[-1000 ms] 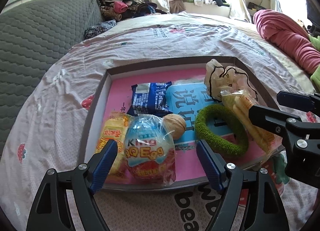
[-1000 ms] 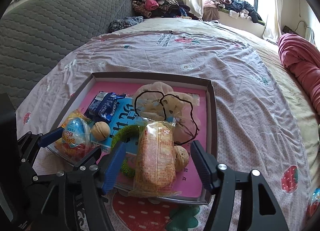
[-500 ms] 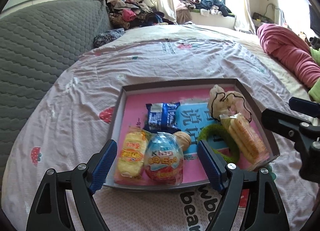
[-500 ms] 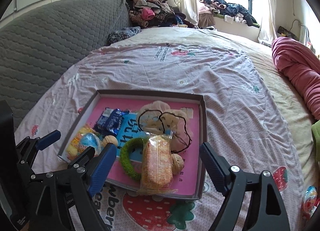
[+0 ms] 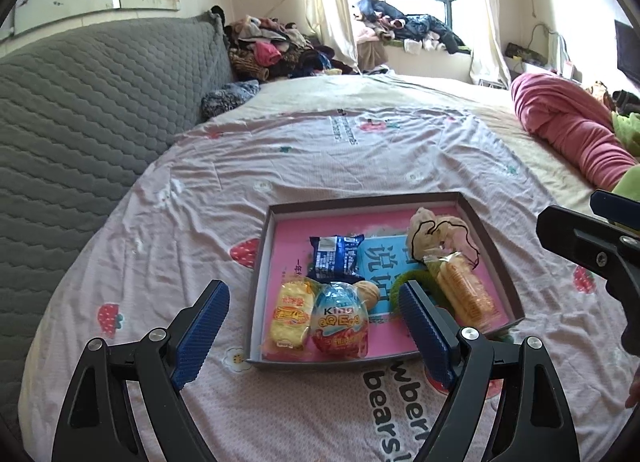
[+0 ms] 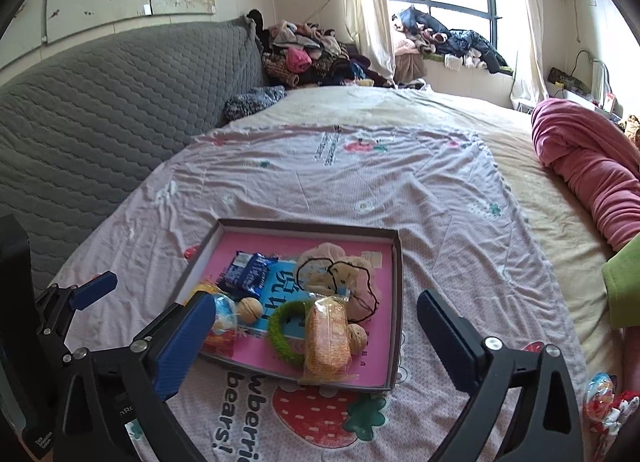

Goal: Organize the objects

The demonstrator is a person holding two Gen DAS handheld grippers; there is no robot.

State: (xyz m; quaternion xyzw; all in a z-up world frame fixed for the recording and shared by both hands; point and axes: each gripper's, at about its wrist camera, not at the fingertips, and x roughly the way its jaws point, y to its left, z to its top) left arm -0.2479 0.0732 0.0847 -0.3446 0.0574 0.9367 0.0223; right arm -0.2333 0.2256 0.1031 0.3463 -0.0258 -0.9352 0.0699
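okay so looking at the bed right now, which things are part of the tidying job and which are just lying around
Part of the job: box, cracker pack, green ring, toy egg, blue snack packet, walnuts.

Lying around: pink blanket, clothes pile, grey headboard.

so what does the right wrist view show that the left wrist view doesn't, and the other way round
Only the right wrist view: a second walnut beside the biscuit pack, and a wrapped toy lying on the sheet outside the tray.

Only the left wrist view: the full yellow snack pack and the egg's printed front.

Both: the pink-lined tray, blue wrapper, green ring, drawstring pouch, and both grippers, left and right, open with nothing between the pads, the jaws having just opened further.
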